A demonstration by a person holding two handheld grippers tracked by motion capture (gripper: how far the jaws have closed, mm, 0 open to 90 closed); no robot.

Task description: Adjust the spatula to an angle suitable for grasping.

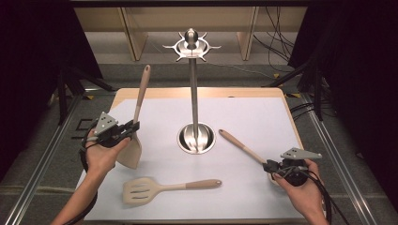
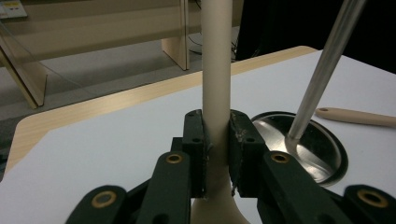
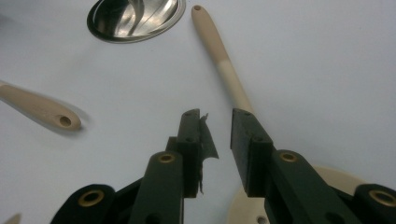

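So left gripper (image 2: 217,140) is clamped on the spatula (image 1: 136,136) handle, held upright w/ blade just over the table (image 1: 263,108), left of the rack (image 1: 193,84). Right gripper (image 3: 219,135) sits part open beside a spoon (image 3: 219,56) that lies flat on the table; its pads aren't pressing on it. Probably next: hang the spatula on the rack's top hooks (image 1: 191,47). Keep the handle vertical, grip low & firm, line the end hole up w/ a hook before lowering.

Left gripper (image 1: 133,130) sat clamped, hand (image 1: 101,152) raised at table's left. Right gripper (image 1: 269,165) sat low at right, jaws parted, nothing gripped.
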